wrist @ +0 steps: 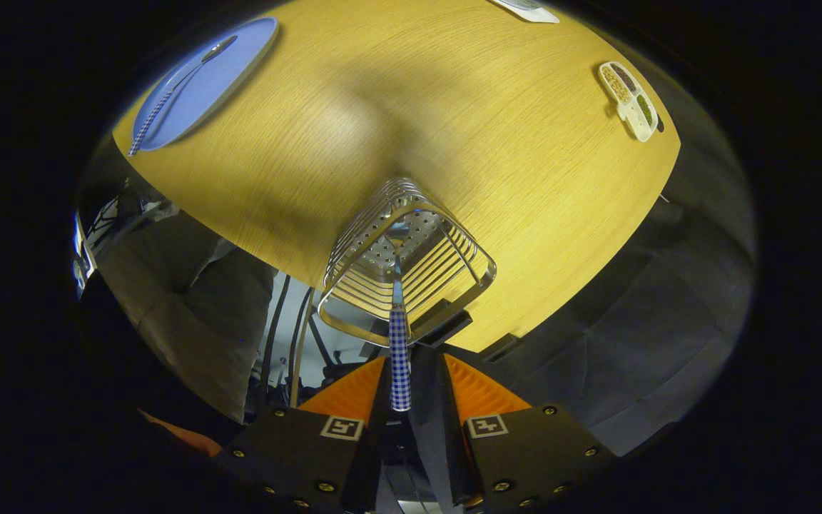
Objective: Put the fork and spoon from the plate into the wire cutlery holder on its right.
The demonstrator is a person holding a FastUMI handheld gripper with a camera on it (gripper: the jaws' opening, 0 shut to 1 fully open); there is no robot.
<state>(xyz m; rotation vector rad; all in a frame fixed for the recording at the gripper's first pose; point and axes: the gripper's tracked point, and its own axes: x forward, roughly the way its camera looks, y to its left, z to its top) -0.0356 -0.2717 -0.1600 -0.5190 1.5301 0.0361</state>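
My gripper points down over the wire cutlery holder, which stands near the table's front edge. A fork with a blue-and-white checked handle sits between the orange fingers, and they are shut on that handle. Its metal end reaches down inside the holder toward the perforated base. Far off to the left lies the blue plate. On it rests the spoon, which has the same checked handle.
The wooden table spreads beyond the holder. A small white divided dish with snacks sits at its far right, and a white object at the far edge. Dark cloth and cables hang below the table's front edge.
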